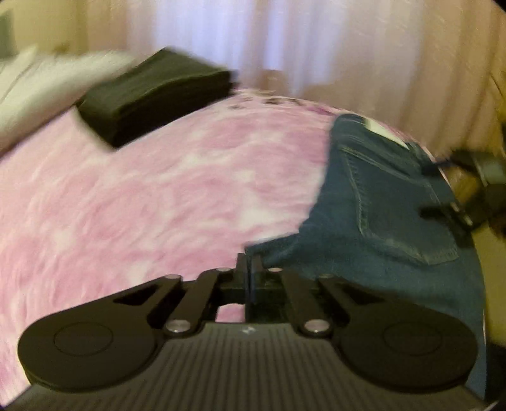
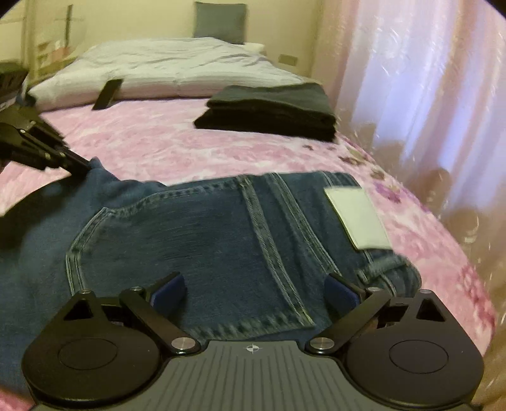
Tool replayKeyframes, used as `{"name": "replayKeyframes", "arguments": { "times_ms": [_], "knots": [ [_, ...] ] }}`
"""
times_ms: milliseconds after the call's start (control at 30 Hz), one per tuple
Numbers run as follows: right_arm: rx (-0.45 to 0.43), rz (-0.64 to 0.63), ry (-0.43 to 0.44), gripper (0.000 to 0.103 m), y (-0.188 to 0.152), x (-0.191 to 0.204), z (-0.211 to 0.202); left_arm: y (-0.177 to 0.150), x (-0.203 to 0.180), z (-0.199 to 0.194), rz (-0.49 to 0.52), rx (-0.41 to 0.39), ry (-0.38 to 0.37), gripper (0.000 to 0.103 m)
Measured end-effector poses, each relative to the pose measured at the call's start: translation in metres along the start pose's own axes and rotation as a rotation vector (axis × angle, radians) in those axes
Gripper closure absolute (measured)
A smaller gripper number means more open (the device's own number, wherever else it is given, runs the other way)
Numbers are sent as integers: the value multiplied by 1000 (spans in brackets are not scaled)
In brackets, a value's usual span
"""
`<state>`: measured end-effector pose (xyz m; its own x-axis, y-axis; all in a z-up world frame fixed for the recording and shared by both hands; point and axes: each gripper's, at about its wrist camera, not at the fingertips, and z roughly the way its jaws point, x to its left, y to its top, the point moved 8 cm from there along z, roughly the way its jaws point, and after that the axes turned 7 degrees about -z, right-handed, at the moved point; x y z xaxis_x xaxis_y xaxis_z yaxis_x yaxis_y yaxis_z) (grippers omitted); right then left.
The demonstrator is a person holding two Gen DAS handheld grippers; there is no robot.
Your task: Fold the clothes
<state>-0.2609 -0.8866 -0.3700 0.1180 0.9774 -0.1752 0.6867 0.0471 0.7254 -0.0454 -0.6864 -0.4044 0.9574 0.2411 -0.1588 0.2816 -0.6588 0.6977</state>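
Observation:
A pair of blue jeans (image 2: 202,234) lies on the pink bedspread (image 2: 158,142), back pocket and white waist label (image 2: 355,216) facing up. My left gripper (image 1: 251,260) is shut on an edge of the jeans (image 1: 373,202); it also shows in the right wrist view (image 2: 79,166), pinching the cloth at the left. My right gripper (image 2: 254,292) is open, its jaws wide apart just above the jeans near the pocket, holding nothing. It appears at the right edge of the left wrist view (image 1: 442,211).
A stack of folded black clothes (image 2: 268,110) sits further up the bed (image 1: 151,91). A white duvet (image 2: 164,69), a black flat object (image 2: 107,93) and a grey pillow (image 2: 219,20) lie beyond. Pink curtains (image 2: 427,95) hang along the right side.

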Motion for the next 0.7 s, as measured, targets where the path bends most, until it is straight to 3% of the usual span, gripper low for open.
{"name": "replayKeyframes", "arguments": {
  "times_ms": [200, 300, 433, 567, 700],
  "knots": [
    [-10, 28, 10, 6, -2, -2, -6, 0, 8, -1, -49, -10, 26, 101],
    [-56, 22, 44, 6, 3, -1, -14, 12, 14, -20, -77, -64, 57, 102],
    [-18, 75, 61, 6, -3, -13, -3, 27, 5, -41, -90, -128, 36, 101],
    [-29, 189, 69, 23, -17, -33, -2, 18, -27, -25, -7, -54, -1, 94],
    [-88, 255, 50, 23, -13, -39, -23, -8, -36, 12, 51, 72, 39, 94]
  ]
}}
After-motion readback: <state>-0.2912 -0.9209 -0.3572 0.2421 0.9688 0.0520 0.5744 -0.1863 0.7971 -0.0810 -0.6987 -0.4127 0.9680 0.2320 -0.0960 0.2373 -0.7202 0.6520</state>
